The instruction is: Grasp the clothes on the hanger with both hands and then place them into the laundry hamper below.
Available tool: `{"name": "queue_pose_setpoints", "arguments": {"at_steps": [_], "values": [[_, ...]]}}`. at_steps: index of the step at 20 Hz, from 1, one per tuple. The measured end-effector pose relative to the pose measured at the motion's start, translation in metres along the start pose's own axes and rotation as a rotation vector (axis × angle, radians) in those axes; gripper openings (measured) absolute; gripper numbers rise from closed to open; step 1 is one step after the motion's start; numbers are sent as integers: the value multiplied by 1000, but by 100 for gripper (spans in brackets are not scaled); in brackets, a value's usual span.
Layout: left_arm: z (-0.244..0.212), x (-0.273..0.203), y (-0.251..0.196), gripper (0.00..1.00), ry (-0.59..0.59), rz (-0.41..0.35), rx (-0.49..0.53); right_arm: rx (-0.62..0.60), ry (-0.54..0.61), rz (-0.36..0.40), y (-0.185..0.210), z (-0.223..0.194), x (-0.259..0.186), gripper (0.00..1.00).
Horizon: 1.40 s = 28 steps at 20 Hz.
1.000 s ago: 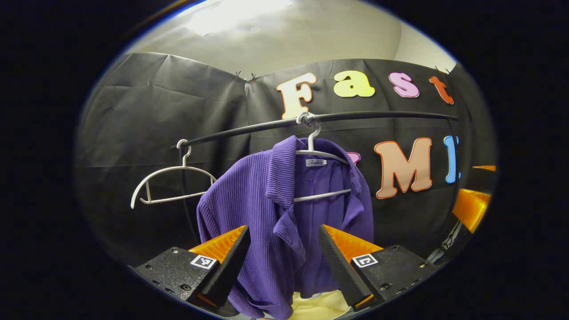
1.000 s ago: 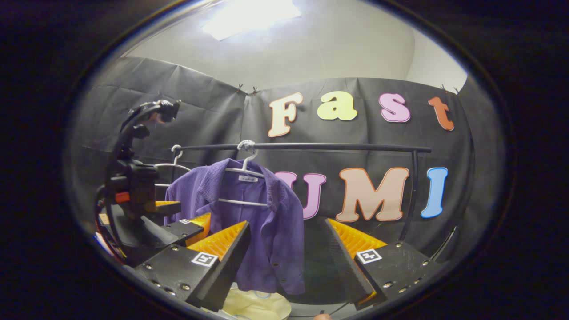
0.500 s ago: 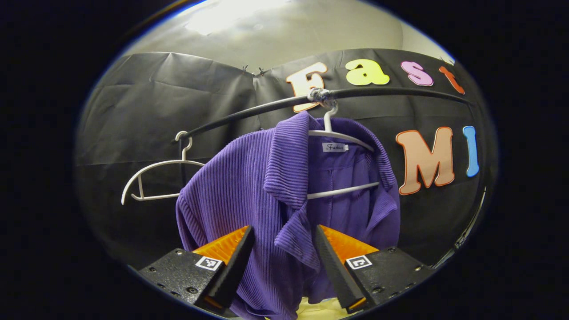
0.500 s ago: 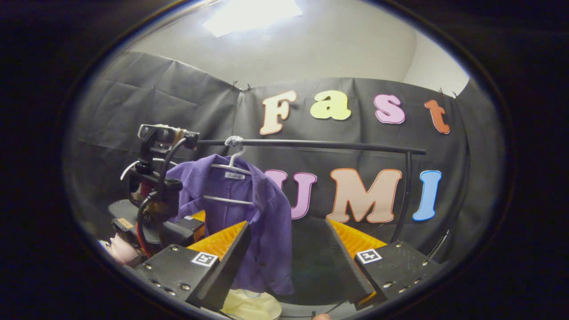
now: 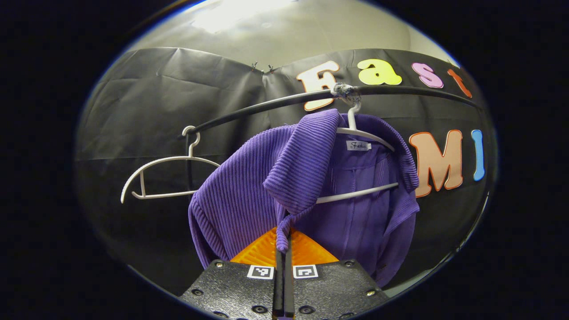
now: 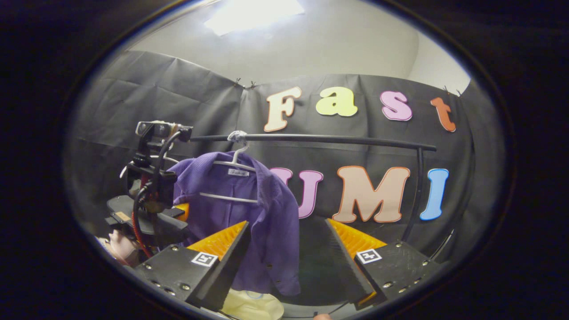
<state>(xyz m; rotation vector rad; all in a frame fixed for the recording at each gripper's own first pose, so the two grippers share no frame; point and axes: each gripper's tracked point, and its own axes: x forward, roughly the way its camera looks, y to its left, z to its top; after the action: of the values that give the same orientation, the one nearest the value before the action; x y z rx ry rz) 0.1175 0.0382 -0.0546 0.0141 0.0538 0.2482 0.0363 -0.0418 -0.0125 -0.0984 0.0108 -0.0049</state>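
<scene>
Left claw (image 5: 282, 249) clamped on shirt (image 5: 249, 195) lapel below hanger (image 5: 355, 133). Right claw (image 6: 286, 249) apart, short of shirt. Fabric soft, light; judged best gripped at far shoulder.

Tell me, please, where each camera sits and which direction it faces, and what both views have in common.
Left gripper view: rides on the left gripper, facing up at the purple shirt; its own jaws are closed on the shirt's front edge.
Right gripper view: rides on the right gripper, farther back, facing the rail; its own jaws stand open, with the left gripper and a hand at the left.
Shared: the shirt, its white hanger and the rail.
</scene>
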Motion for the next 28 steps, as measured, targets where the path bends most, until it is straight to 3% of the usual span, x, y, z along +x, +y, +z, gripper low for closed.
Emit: {"name": "queue_pose_setpoints", "arguments": {"at_steps": [7,12,13,17,18,22,24,25,28], "values": [[20,-23,-6,0,-7,-120,-31,-12,20,75,29,-16,30,97],[36,-37,1,0,-4,-160,-48,-12,43,129,52,-33,56,94],[41,-40,2,0,-10,-166,-48,-12,49,133,55,-37,62,100],[65,-50,10,0,-50,-185,-31,16,75,149,71,-50,83,94],[70,-52,12,0,-55,-191,-34,21,78,152,75,-51,87,98],[87,-56,20,0,-81,-194,-34,46,87,126,82,-60,111,100],[90,-55,26,0,-87,-188,-23,52,91,94,81,-63,127,94],[91,-56,28,0,-86,-187,-26,51,93,82,80,-65,135,97],[96,-55,34,2,-87,-176,-41,67,103,58,81,-72,158,94]]}}
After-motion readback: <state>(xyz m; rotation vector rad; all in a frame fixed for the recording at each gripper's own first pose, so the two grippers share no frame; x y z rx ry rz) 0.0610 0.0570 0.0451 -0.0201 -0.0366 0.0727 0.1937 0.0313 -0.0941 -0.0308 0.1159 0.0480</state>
